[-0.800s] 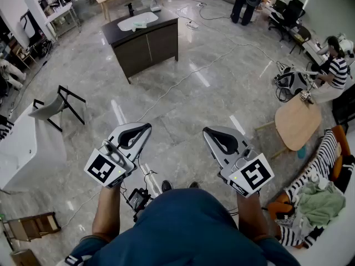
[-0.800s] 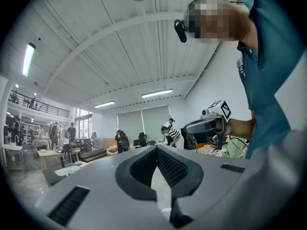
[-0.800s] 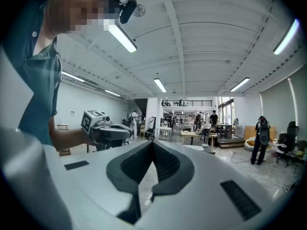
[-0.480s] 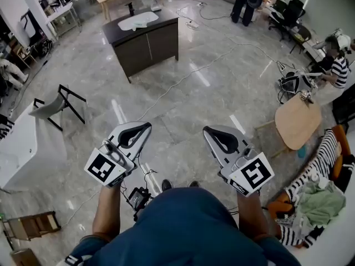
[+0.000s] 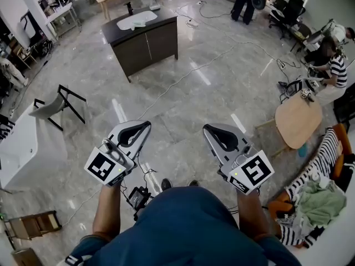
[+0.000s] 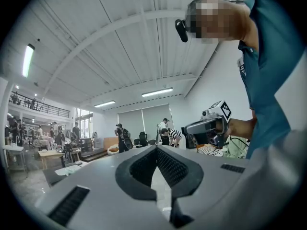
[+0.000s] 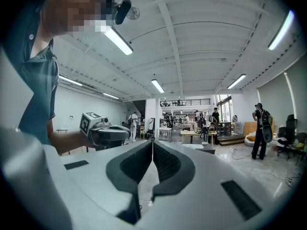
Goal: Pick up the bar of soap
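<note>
The pickup is not yet getting under way: the person is holding the grey plastic left gripper (image 5: 142, 128) and its twin, the right gripper (image 5: 213, 132), level above the grey marble floor (image 5: 194, 93). The jaws of both are closed together on nothing. No bar of soap is showing anywhere; it may be lying by the one white basin (image 5: 137, 20) on the one dark cabinet (image 5: 148, 44), well ahead, so the approach, reach and grasp are all remaining.

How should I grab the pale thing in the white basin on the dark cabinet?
Probably from above, jaws across its shorter width: the pale thing seems to lie flat in the shallow white basin atop the dark cabinet. Its exact shape is too small to tell.
</note>
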Demonstrator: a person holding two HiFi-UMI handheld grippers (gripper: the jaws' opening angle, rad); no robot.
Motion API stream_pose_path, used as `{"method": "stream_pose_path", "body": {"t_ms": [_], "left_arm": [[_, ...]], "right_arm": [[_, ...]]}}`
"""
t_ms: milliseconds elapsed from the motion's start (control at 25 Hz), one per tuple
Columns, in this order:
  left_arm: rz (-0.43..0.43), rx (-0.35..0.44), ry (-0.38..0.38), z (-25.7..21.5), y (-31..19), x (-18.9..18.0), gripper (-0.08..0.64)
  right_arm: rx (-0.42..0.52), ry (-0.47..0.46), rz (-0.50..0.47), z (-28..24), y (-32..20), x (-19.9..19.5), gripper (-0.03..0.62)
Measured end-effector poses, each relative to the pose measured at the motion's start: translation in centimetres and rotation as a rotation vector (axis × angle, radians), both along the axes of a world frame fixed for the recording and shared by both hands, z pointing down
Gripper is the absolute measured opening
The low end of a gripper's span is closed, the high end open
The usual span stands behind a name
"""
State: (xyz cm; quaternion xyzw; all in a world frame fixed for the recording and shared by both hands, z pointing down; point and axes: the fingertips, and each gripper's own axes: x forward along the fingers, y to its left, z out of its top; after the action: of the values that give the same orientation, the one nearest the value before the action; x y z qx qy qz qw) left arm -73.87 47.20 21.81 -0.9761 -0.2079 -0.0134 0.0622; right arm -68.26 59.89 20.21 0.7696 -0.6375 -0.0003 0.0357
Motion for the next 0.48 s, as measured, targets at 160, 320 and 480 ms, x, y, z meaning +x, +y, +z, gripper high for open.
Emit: {"method": "stream_pose_path", "body": {"t_ms": [160,320,480], "left_arm": [[-0.009,0.000,0.000,0.0,0.7,1.0,0.002],[-0.023,0.002,0.001,0.1,1.7,2.5,0.002],[-0.041,0.012,0.002,0.1,2.6,4.0,0.002]], "right_arm": [[0.017,0.002,0.007,-0.2,0.8,1.2,0.015],[0.016,0.014,0.015,-0.1,1.8,3.2,0.015],[0.021,0.018,0.010,-0.1,2.6,5.1,0.015]]}}
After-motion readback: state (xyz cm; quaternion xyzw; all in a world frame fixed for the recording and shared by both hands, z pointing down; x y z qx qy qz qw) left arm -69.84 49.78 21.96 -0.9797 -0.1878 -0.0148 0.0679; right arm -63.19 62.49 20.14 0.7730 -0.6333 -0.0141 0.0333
